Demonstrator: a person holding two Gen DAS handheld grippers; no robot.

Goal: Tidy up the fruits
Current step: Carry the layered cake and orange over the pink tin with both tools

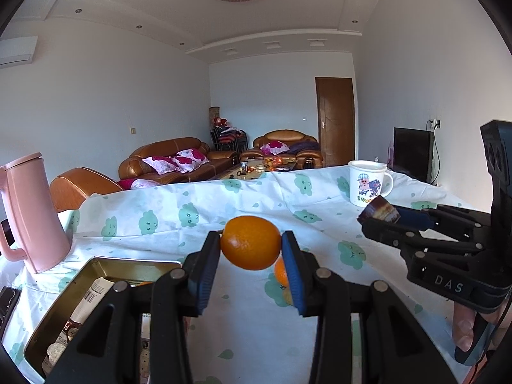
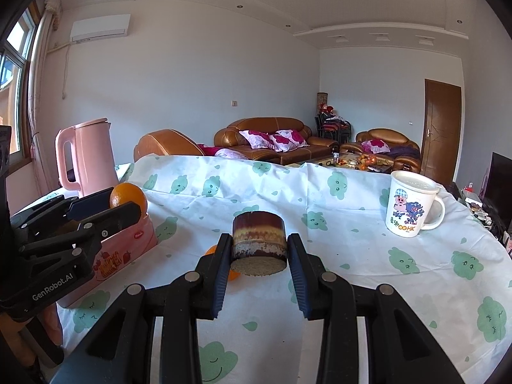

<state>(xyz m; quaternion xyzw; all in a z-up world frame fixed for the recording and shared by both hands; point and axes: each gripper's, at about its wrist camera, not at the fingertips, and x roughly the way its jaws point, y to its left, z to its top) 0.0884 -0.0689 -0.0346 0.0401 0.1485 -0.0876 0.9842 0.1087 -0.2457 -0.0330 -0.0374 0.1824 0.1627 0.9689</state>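
My left gripper point(image 1: 251, 243) is shut on an orange point(image 1: 251, 242) and holds it above the table; it also shows in the right wrist view point(image 2: 128, 196), over the pink tin point(image 2: 128, 249). My right gripper point(image 2: 258, 244) is shut on a short brown and yellow round piece point(image 2: 258, 238) with a pale cut face, held above the cloth. It shows at the right of the left wrist view point(image 1: 380, 212). Two more oranges point(image 1: 281, 272) lie on the cloth below my left gripper, mostly hidden by the fingers.
An open metal tin point(image 1: 64, 307) with packets stands at the left. A pink kettle point(image 1: 28, 211) stands at the far left. A white cartoon mug point(image 2: 411, 203) stands at the right. The table carries a white cloth with green clouds point(image 2: 352, 256).
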